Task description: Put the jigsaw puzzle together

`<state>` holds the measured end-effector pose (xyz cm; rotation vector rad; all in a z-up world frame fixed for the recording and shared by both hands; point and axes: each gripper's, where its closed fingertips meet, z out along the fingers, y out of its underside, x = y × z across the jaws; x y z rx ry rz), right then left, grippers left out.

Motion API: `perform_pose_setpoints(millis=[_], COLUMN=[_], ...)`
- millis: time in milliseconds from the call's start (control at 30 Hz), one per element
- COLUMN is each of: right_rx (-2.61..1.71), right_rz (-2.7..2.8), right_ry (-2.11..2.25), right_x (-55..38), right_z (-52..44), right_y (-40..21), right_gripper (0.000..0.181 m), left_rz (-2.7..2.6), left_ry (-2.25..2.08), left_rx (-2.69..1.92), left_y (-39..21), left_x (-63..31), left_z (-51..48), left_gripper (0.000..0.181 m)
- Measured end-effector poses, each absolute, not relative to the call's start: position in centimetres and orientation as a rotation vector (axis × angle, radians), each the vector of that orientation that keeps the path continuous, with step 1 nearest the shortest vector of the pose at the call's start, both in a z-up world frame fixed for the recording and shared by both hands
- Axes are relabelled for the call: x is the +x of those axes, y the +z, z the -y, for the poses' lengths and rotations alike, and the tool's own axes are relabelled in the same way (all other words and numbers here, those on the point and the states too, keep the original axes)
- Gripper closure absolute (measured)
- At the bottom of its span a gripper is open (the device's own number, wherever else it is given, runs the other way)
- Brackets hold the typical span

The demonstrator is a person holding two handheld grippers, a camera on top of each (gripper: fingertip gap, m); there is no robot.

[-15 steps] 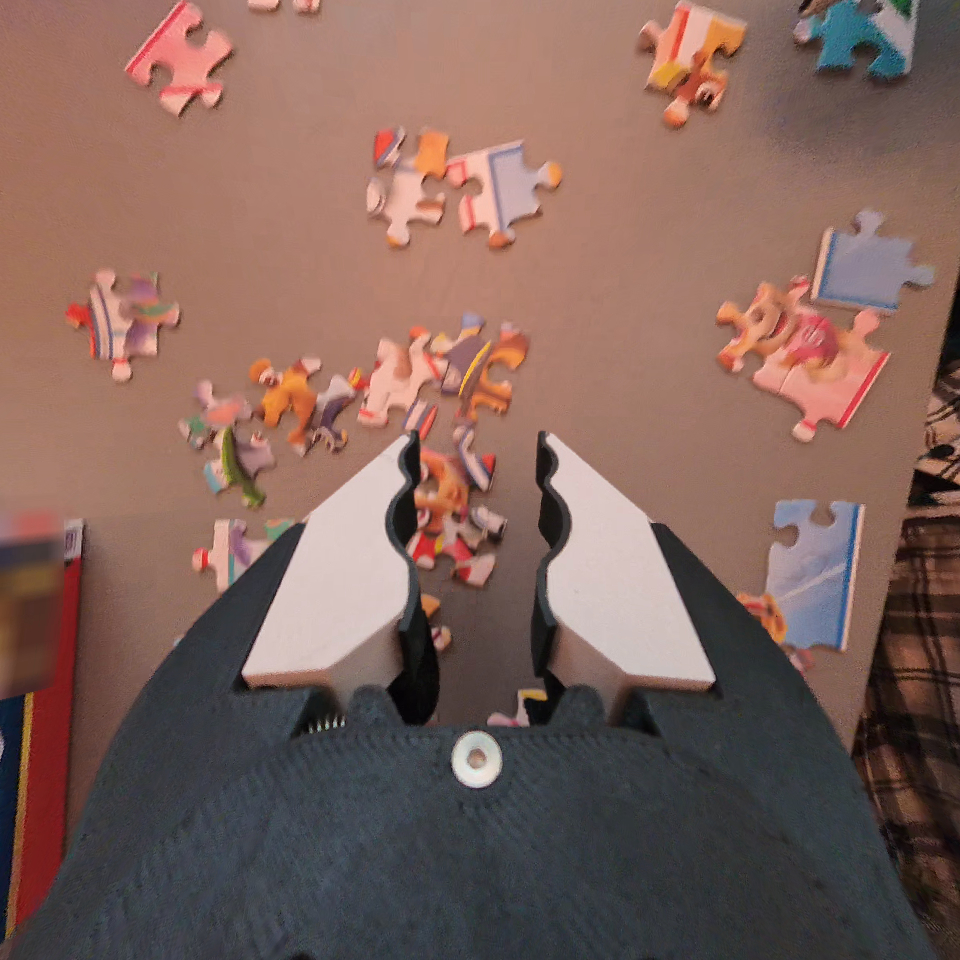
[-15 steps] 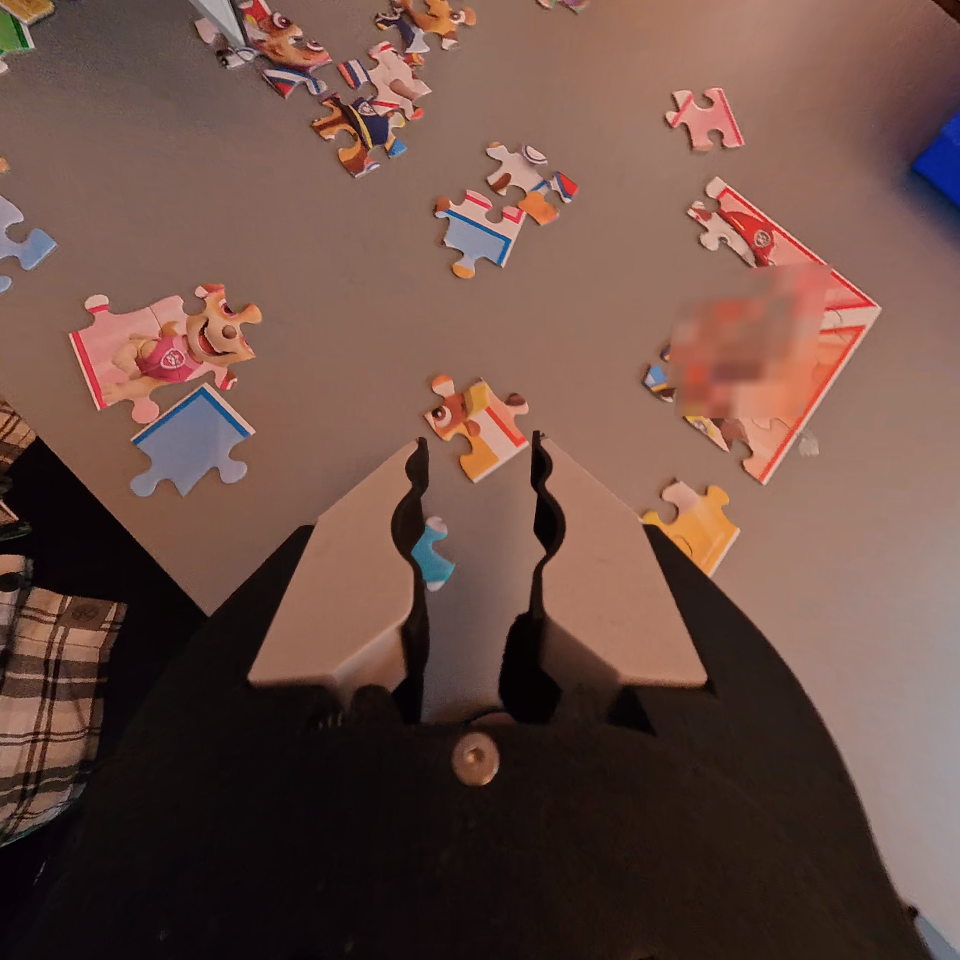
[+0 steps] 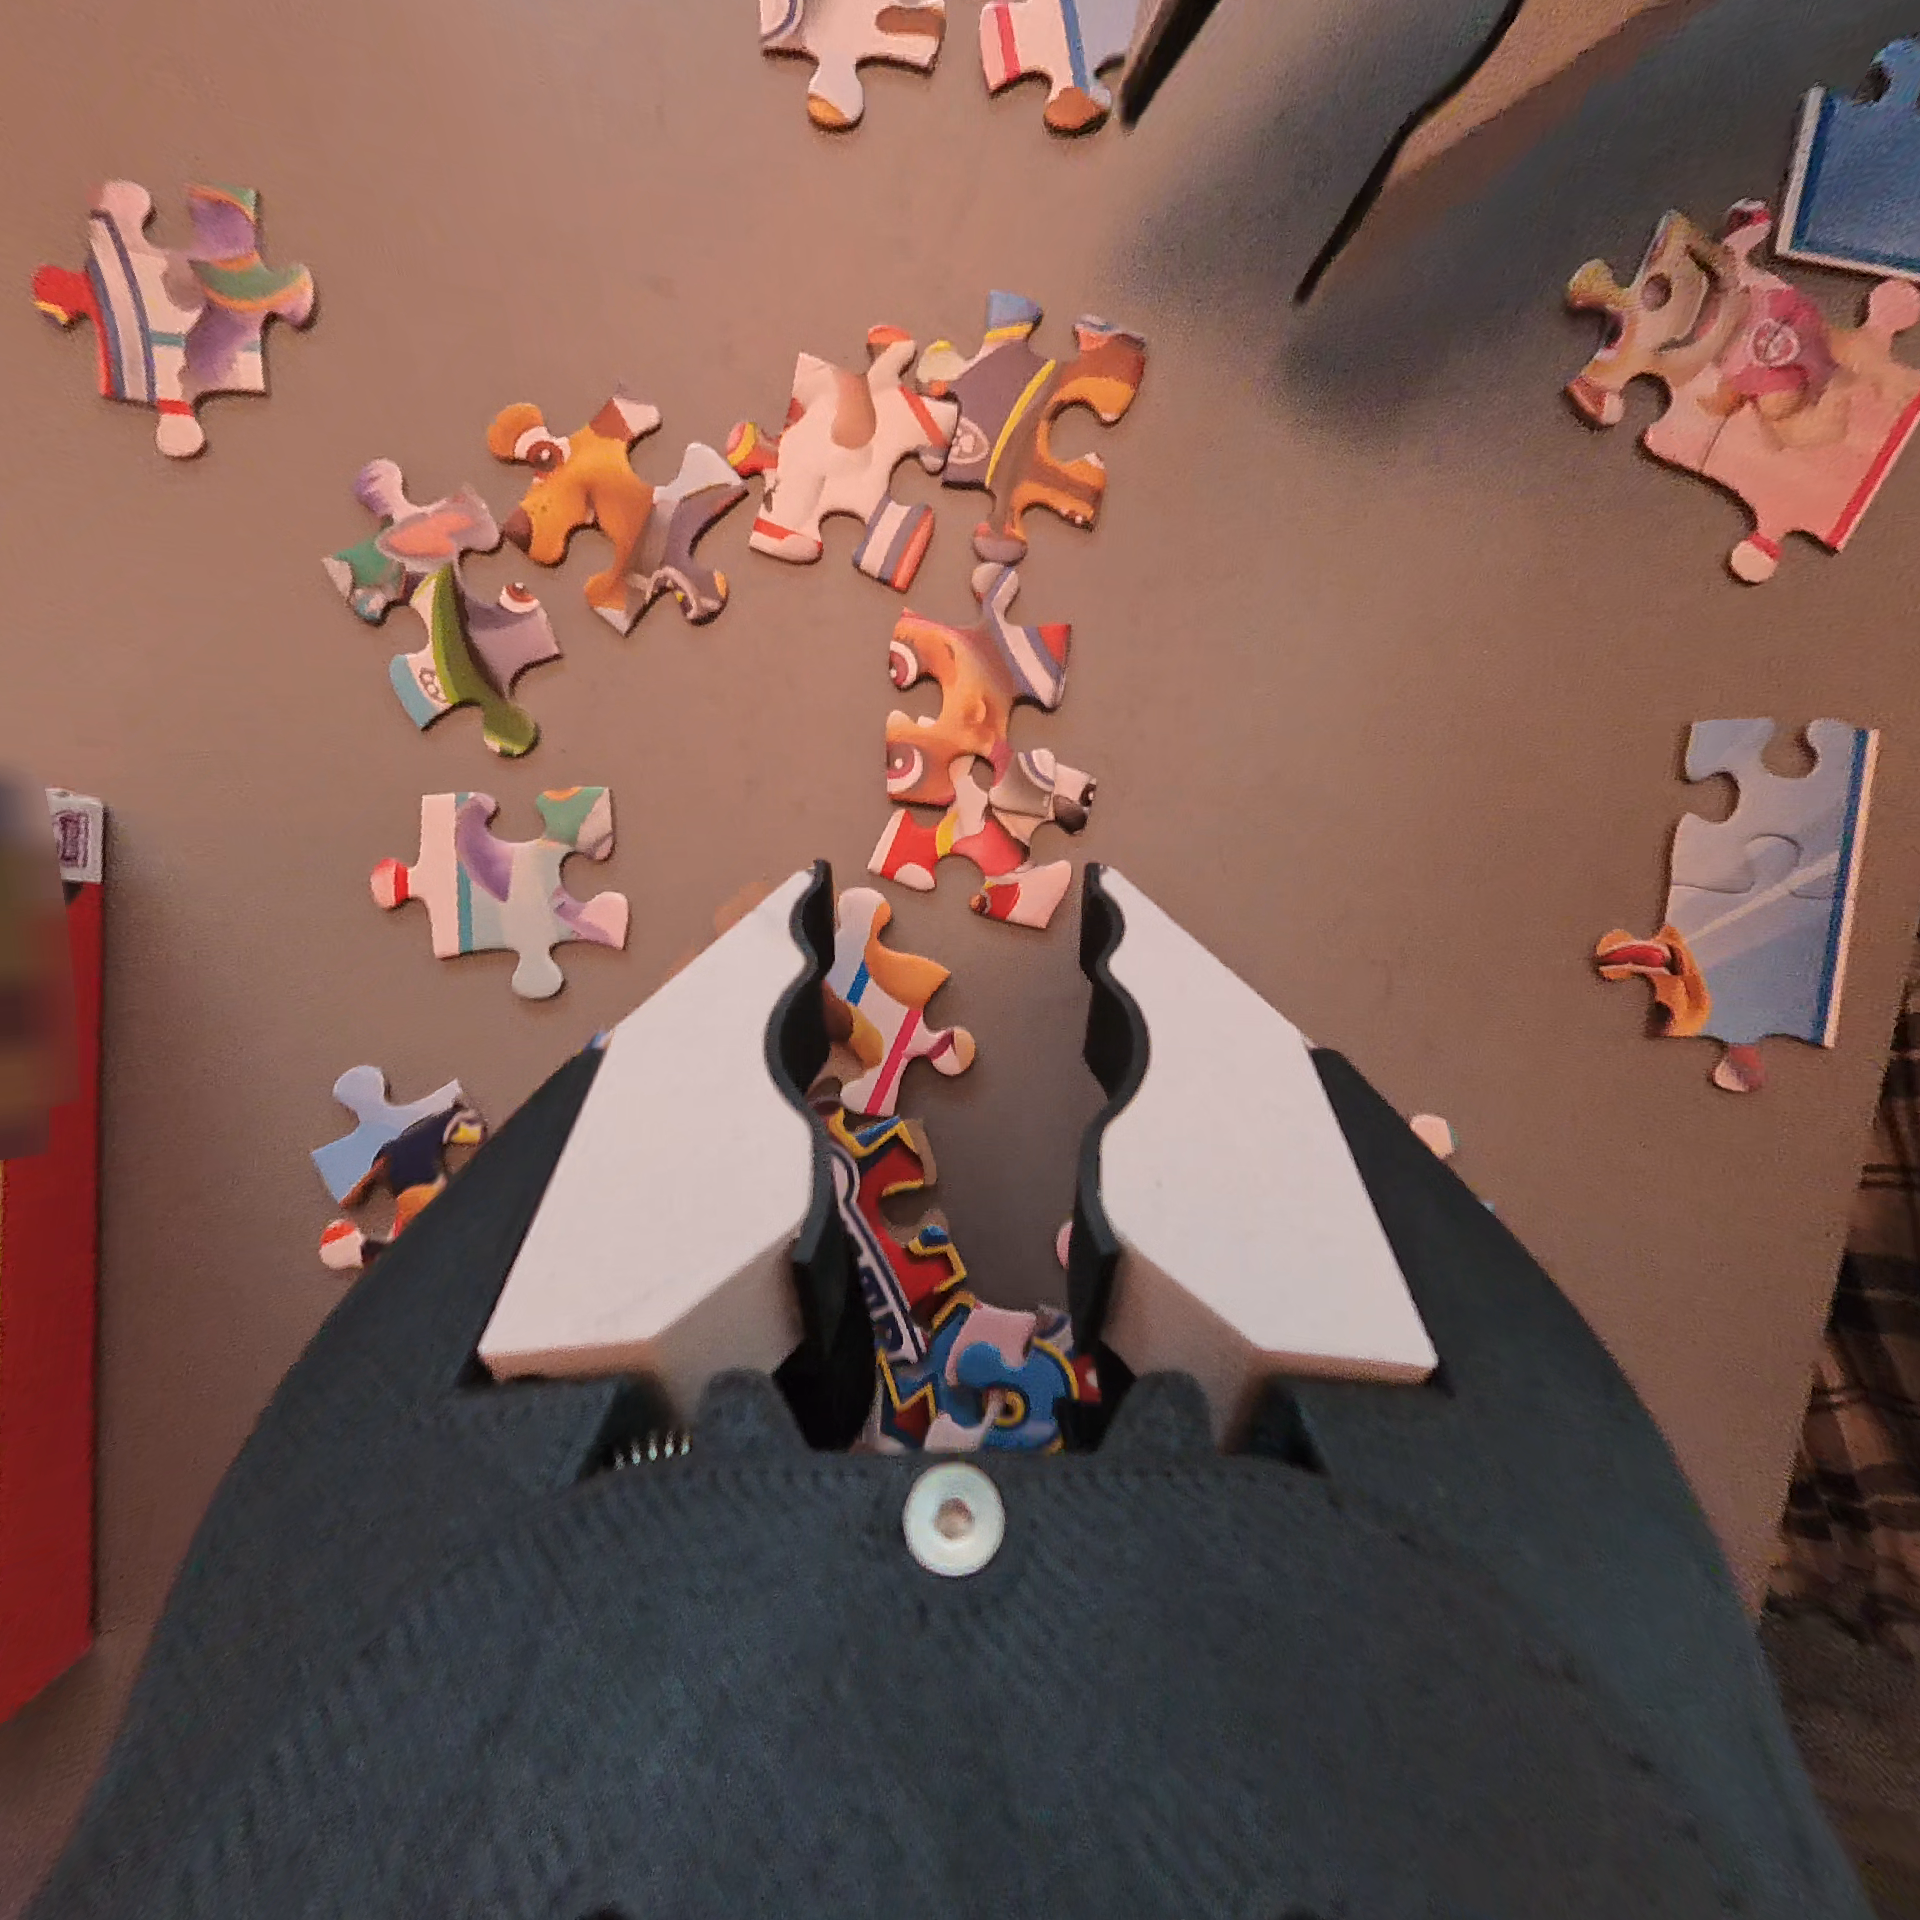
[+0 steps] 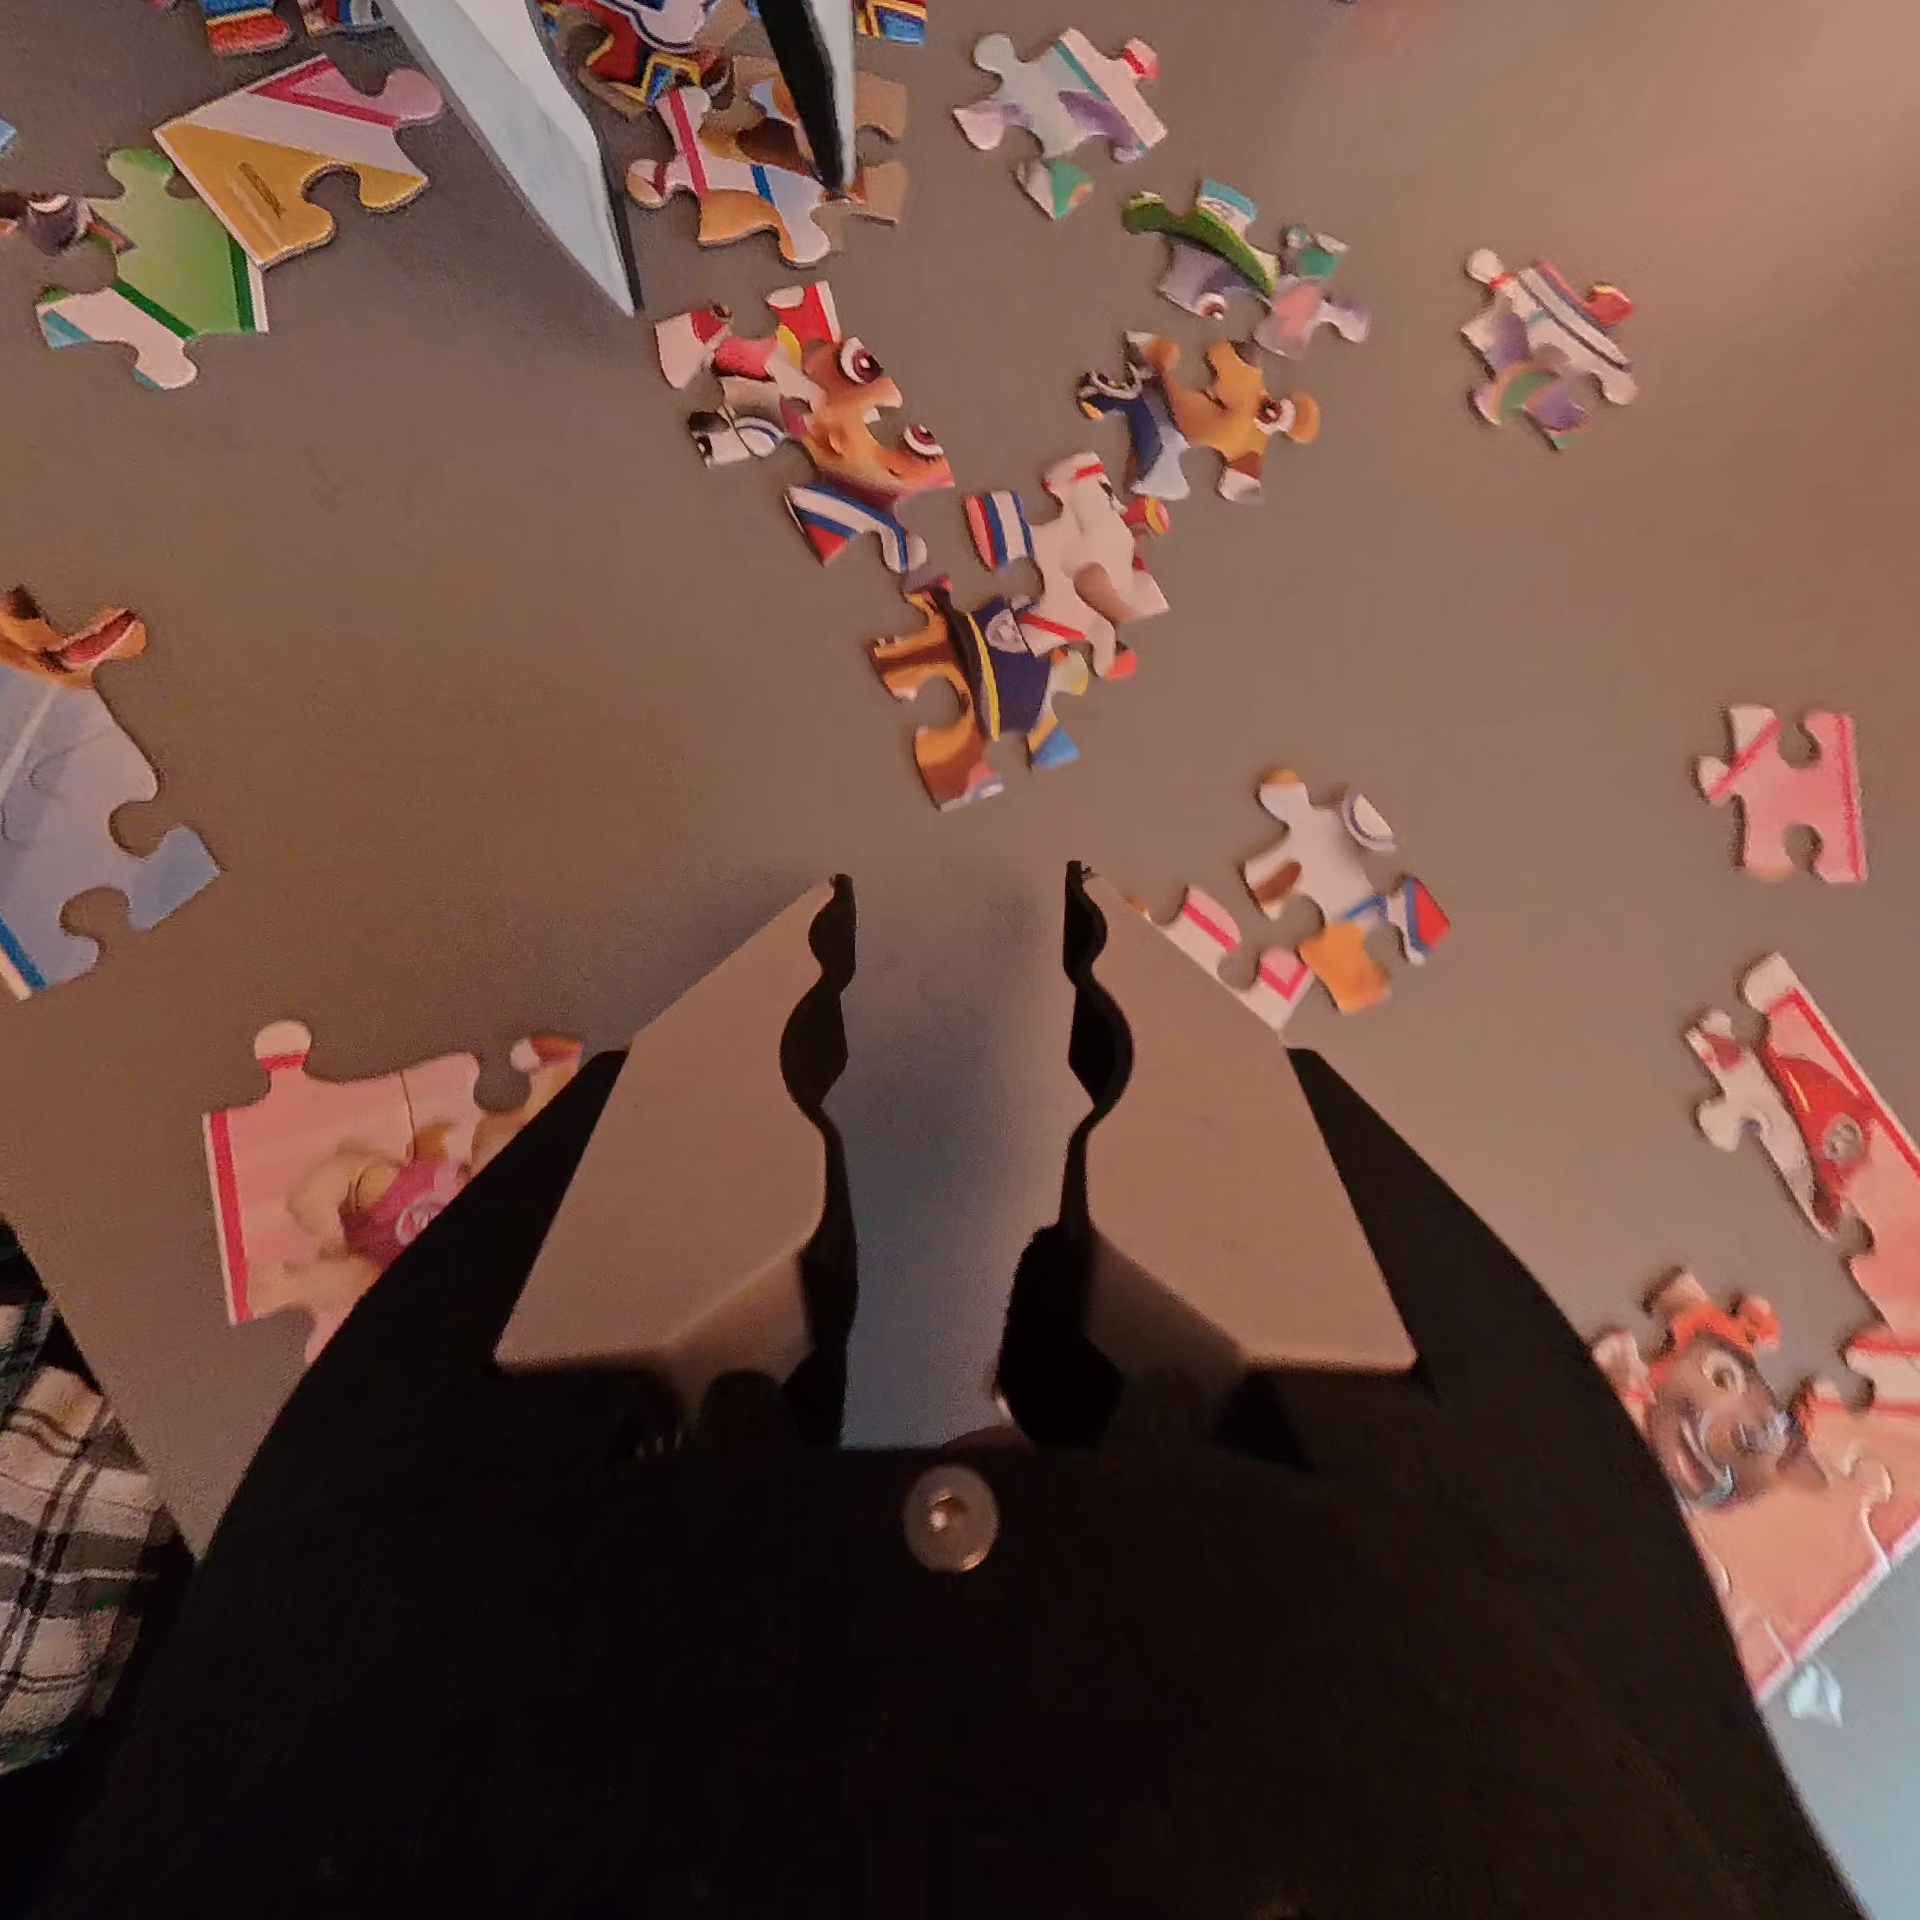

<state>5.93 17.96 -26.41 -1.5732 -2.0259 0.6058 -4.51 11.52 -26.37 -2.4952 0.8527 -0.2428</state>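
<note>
Cardboard pieces lie scattered; our left gripper and right gripper gape empty, so we judge the next move is picking a piece.

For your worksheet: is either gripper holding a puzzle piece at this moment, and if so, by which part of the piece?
Neither. The left gripper and the right gripper both stand open above the table, with nothing clamped between them.

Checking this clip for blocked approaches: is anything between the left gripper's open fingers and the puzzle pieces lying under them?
Nothing visible stands in the way. The left gripper is open over the table, and loose puzzle pieces show directly in the gap between its fingers. The right gripper is farther up the table, clear of that gap.
</note>
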Motion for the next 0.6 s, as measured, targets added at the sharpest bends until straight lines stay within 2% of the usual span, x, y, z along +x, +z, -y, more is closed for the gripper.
perform_pose_setpoints(millis=[200, 400, 500, 567, 600], right_rx=[-1.602, -1.627, -1.629, -1.631, -1.630], right_rz=[2.055, 2.056, 2.049, 2.048, 2.048], right_ry=[0.612, 0.602, 0.579, 0.588, 0.588], right_x=[3.8, 4.1, 4.7, 5.1, 5.4], right_z=[-18.1, -18.5, -18.9, -19.0, -19.0], right_y=[-27.4, -27.4, -27.1, -26.9, -26.8], right_gripper=[0.143, 0.148, 0.148, 0.148, 0.148], left_rz=[-0.897, -0.884, -0.900, -0.923, -0.924], left_ry=[-0.263, -0.299, -0.282, -0.327, -0.330], left_rx=[-2.477, -2.441, -2.421, -2.397, -2.385], left_y=[-27.7, -27.6, -27.5, -27.1, -26.9], left_x=[-2.7, -1.6, -1.4, -0.7, -0.4], left_z=[-12.7, -13.5, -13.6, -13.3, -13.3], left_gripper=[0.131, 0.158, 0.159, 0.181, 0.181])
